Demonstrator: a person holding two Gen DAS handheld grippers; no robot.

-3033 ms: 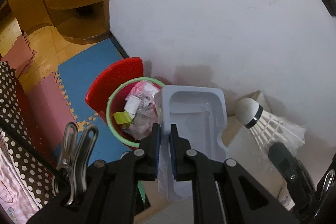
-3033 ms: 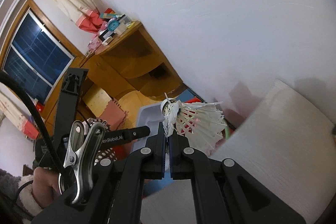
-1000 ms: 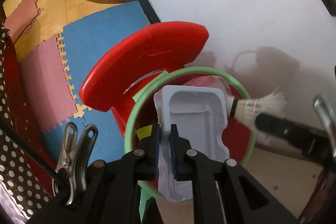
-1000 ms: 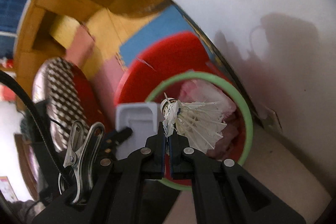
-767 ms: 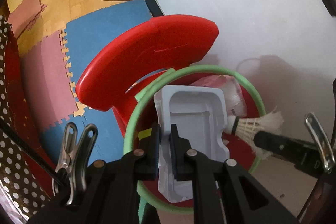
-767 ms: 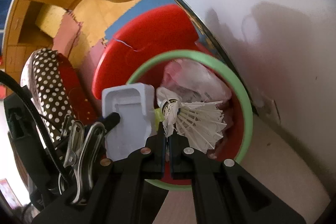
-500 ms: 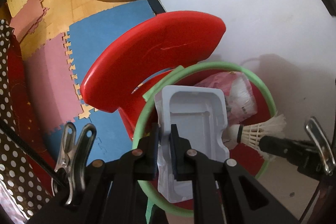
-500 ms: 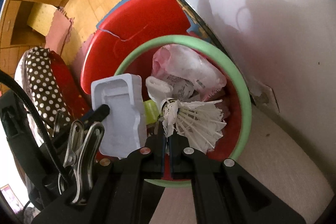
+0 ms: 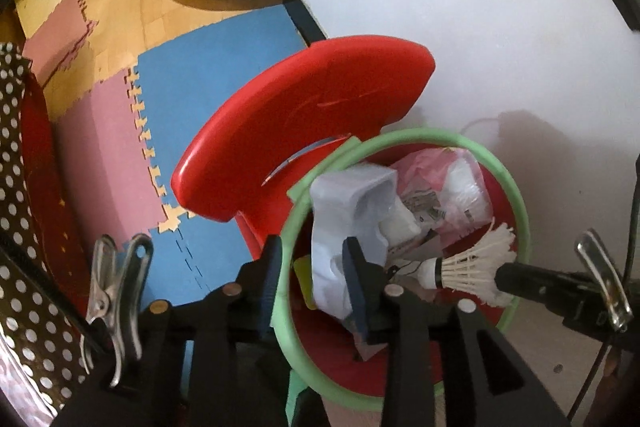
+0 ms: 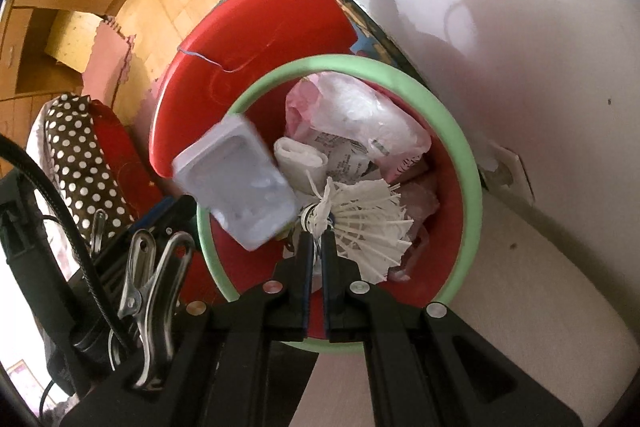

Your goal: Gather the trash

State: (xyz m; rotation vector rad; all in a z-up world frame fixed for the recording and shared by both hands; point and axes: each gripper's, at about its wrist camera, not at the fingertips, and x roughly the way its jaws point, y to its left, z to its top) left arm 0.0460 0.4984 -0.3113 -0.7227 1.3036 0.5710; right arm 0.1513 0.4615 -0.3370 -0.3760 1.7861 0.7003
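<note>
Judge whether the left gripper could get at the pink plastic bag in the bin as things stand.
Probably not directly: the left gripper, jaws just opening, has the grey tray between them, over the pink bag in the bin.

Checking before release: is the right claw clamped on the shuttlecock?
Yes, the right claw pinches the shuttlecock over the bin.

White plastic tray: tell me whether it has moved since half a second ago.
Yes. The white plastic tray has left the just-opened left gripper and is tipping down inside the bin's green rim.
</note>
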